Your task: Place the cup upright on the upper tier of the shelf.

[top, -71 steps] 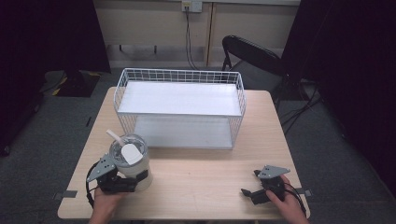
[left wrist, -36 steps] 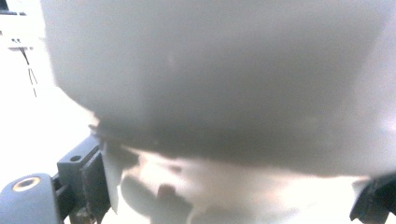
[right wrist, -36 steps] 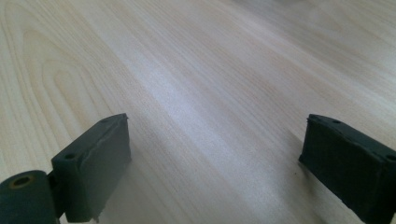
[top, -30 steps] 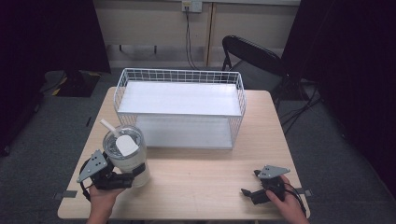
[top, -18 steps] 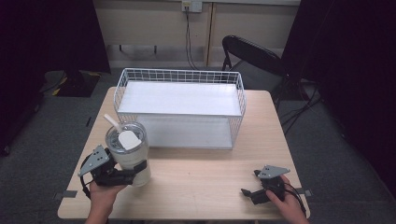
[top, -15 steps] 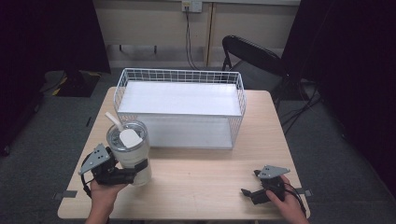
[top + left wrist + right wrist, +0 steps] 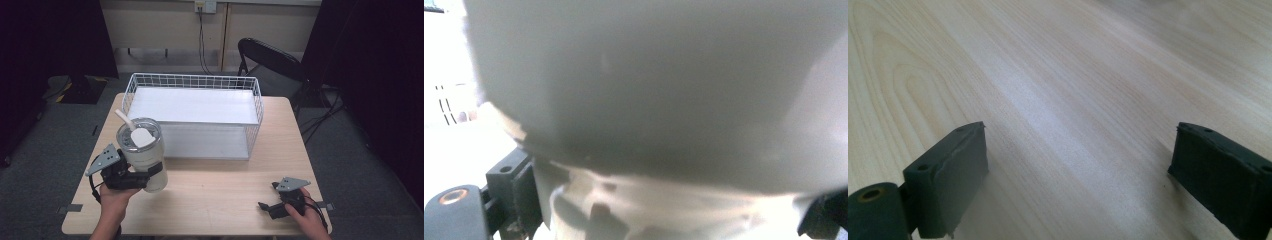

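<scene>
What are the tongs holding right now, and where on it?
The left tongs grip the tumbler around its lower body. The right tongs hold nothing.

Light wood surface (image 7: pixel 215 200) is carrying a white wire basket (image 7: pixel 192 115) at its far edge; my right tool (image 7: pixel 272 210) is resting near the front.

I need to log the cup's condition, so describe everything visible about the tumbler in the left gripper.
The tumbler is a pale, off-white insulated cup with a shiny metal rim, a clear lid and a white straw leaning toward the back left. It stands roughly upright at the front left of the table, before the wire basket. The left gripper clamps its lower body; whether its base touches the table is unclear.
</scene>
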`<action>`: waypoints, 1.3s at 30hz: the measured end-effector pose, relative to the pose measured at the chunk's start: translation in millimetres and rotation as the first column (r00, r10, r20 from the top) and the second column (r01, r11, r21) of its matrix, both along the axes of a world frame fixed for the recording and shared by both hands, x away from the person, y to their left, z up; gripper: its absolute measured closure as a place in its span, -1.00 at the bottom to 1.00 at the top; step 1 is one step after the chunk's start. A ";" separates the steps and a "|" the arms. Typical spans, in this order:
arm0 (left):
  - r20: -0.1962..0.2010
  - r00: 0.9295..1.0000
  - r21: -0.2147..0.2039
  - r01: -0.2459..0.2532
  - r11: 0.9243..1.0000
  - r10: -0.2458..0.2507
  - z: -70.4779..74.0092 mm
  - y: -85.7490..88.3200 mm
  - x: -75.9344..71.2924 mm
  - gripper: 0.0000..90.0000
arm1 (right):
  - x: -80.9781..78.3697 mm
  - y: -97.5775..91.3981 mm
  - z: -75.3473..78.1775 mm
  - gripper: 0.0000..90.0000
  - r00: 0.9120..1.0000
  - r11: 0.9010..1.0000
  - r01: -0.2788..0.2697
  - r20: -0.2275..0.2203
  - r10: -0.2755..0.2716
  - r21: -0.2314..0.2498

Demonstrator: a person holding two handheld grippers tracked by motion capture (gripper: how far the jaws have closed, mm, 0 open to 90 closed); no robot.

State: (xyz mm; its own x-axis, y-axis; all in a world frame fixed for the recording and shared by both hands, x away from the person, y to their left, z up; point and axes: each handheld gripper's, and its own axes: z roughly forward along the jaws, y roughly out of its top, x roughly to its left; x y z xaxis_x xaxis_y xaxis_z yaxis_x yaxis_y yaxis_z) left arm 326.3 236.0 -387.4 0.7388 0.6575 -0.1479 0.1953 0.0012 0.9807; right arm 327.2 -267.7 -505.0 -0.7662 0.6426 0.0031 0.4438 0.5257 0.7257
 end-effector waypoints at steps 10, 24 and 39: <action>-0.003 1.000 -0.025 0.006 1.000 -0.006 14.0 -4.0 6.6 -0.78 | 0.0 0.0 0.0 -0.83 1.000 1.000 0.000 -0.001 0.000 0.000; -0.004 1.000 -0.024 0.011 1.000 -0.011 38.9 -10.3 18.6 -0.78 | 0.0 0.0 0.0 -0.83 1.000 1.000 0.000 0.000 0.000 0.000; 0.001 0.999 0.017 0.051 0.999 -0.051 58.2 -23.6 30.4 -0.79 | 0.0 0.0 0.0 -0.83 1.000 1.000 0.000 0.000 0.000 0.000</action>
State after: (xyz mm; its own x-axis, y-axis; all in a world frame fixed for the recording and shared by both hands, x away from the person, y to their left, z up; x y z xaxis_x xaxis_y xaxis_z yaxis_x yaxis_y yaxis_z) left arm 356.7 212.4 -329.2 0.7714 0.6216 -0.1362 0.1936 -0.0253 0.9808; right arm 327.2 -267.7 -505.0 -0.7662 0.6426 0.0031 0.4439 0.5258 0.7255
